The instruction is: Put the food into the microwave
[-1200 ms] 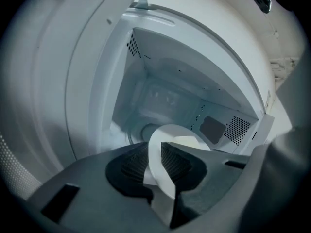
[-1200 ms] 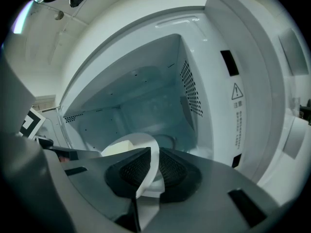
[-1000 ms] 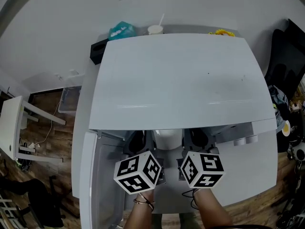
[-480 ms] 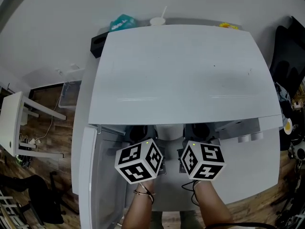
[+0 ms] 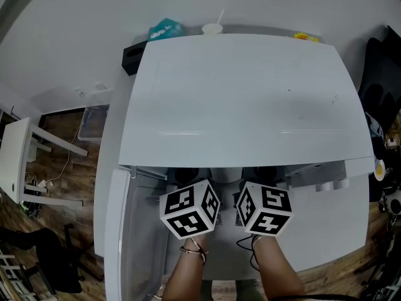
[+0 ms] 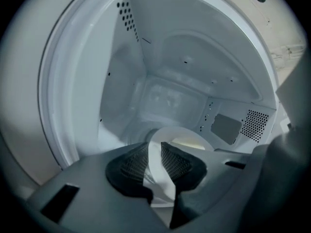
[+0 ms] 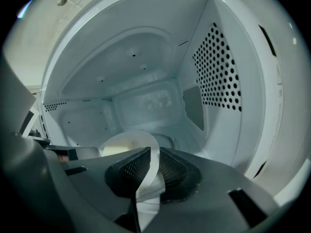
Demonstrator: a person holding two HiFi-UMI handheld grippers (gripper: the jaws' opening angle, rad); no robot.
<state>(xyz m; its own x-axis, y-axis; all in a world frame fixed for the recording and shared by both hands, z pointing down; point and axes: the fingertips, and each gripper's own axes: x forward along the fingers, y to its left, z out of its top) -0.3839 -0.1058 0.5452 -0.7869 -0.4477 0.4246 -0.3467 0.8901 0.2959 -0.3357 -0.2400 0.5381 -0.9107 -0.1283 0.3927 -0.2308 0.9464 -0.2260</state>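
White bowl [image 6: 175,133], likely of food, inside the microwave [image 6: 97,81], rim clamped in left gripper [image 6: 154,152] and right gripper [image 7: 154,155] jaws; next, lower and release.

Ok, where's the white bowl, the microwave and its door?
white bowl [image 6: 179,132]: left gripper view, on its far rim.
microwave [image 5: 244,99]: head view, on its flat top.
microwave door [image 5: 114,231]: head view, on the top edge of the open door, at the left.

Bowl [image 6: 181,138] inside the microwave [image 5: 238,99], rim clamped by left tool [image 6: 154,162] on its left and right tool [image 7: 152,166] on its right; door [image 5: 116,231] open leftward; cup [image 5: 212,28] behind.
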